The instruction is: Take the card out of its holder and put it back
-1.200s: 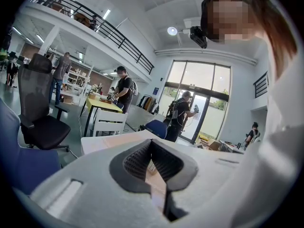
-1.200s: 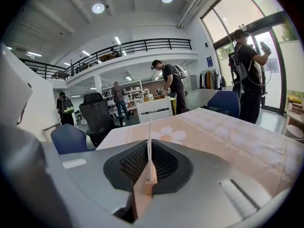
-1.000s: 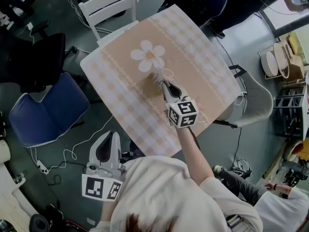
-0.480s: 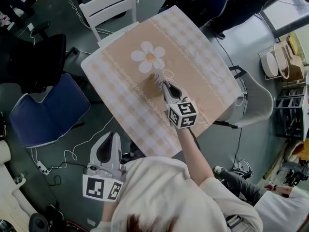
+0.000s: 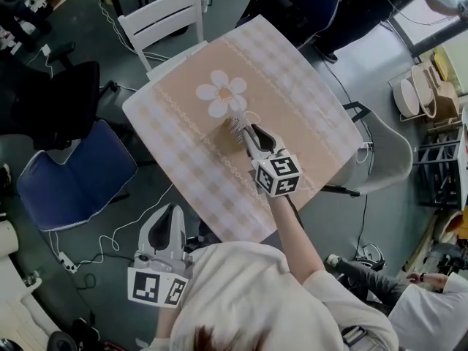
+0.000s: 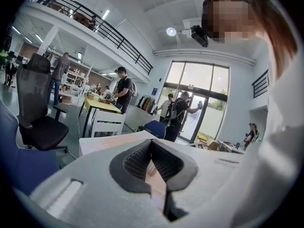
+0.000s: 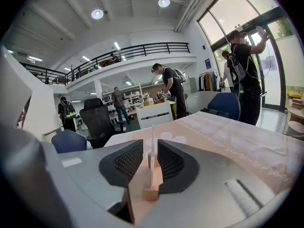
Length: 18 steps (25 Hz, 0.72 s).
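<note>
A thin white card [image 7: 152, 167] stands upright, edge-on, in a small wooden holder [image 7: 151, 193] on the peach checked tablecloth [image 5: 292, 72]. My right gripper [image 7: 150, 144] reaches over the table with the card between its black ribbed pads [image 7: 127, 161]. Its jaws have just been opening. A gap shows on each side of the card, so it is open. In the head view the right gripper [image 5: 241, 128] sits just below the white flower print [image 5: 221, 93]. My left gripper [image 5: 170, 210] hangs off the table's near-left corner. The left gripper [image 6: 151, 144] holds nothing, and its tips meet.
A white wooden chair [image 5: 164, 17] stands at the table's far-left side. A blue chair [image 5: 77, 178] and a black office chair [image 5: 55, 97] are on the left, and a grey chair [image 5: 387, 156] on the right. Cables [image 5: 110, 232] trail on the floor. People stand in the background.
The right gripper's jaws look slightly wider apart round the card than before. Both hands stay about where they were. The head view has shifted a little.
</note>
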Each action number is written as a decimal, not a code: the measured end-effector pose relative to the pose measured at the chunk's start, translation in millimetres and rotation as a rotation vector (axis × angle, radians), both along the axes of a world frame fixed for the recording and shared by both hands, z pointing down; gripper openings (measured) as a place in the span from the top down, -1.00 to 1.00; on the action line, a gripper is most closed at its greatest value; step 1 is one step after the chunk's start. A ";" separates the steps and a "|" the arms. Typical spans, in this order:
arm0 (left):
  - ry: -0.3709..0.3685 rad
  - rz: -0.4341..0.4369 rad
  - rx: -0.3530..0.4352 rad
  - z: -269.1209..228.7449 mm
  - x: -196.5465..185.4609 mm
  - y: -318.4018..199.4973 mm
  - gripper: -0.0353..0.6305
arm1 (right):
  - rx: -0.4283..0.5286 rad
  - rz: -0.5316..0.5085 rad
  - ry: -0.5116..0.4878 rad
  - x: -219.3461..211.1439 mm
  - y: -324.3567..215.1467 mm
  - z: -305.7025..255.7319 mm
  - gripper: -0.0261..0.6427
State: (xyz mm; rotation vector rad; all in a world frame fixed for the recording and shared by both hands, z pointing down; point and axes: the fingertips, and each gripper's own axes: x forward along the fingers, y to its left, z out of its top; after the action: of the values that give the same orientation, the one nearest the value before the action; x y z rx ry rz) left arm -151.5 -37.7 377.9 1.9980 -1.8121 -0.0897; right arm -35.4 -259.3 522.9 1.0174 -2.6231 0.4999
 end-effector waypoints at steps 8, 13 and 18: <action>-0.007 0.009 0.019 -6.8 2.0 -1.0 0.89 | 0.067 0.034 -0.065 5.8 -6.0 -39.6 0.65; -0.013 0.033 0.045 -13.7 9.4 -2.5 0.89 | 0.138 0.059 -0.129 17.6 -6.0 -83.5 0.70; -0.018 0.068 0.070 -18.8 21.2 -1.0 0.89 | 0.184 0.091 -0.184 38.1 4.5 -120.9 0.73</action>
State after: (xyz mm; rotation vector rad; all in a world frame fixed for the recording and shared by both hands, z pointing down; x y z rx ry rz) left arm -130.3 -38.7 359.1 2.1133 -1.7737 -0.1164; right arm 2.7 -254.8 402.1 1.2046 -2.8382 0.3950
